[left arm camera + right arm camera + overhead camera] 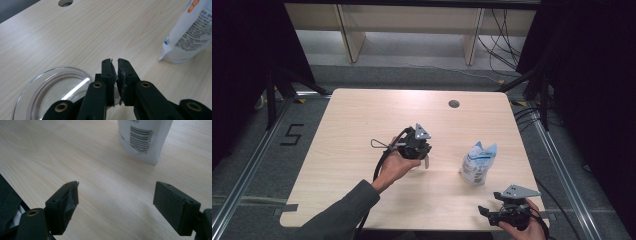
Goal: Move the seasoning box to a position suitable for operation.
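— We see the right gripper [116,192] with its fingers wide apart and empty; the left gripper [114,61] has its fingers closed on the glass dish [47,87] rim, lower left of its view.

— We judge it stiff, slick and breakable, so grip the rim. It is round with no long axis, and its mouth looks upward. The pouch [187,32] stands farther off on the tabletop [87,30].

Left gripper [426,161] held mid-surface, jaws nearly shut, clamped on glass rim. Right gripper [486,212] low at near edge, jaws wide apart.
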Motion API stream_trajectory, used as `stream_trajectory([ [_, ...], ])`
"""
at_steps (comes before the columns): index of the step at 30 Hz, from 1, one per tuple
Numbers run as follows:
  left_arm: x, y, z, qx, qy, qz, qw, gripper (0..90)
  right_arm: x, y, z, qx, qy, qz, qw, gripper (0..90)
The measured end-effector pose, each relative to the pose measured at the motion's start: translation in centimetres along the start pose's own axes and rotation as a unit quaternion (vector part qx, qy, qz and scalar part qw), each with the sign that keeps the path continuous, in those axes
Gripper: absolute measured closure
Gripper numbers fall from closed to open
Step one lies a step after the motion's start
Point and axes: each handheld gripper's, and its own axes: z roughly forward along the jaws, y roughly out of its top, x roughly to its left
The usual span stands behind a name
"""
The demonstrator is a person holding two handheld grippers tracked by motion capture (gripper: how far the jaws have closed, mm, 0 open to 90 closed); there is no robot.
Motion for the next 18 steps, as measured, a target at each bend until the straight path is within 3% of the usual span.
stream_trajectory([
  [16, 0.6, -2.5, -2.6, -0.001, 0.003, 0.005, 1.0000, 82.6, -0.1, 0.0, 0.1, -0.001, 0.001, 0.006, 1.0000, 21.3],
  [18, 0.8, -2.9, -2.9, -0.001, 0.003, 0.015, 0.9999, 81.9, -0.1, -0.1, 0.0, 0.000, -0.001, 0.001, 1.0000, 21.3],
])
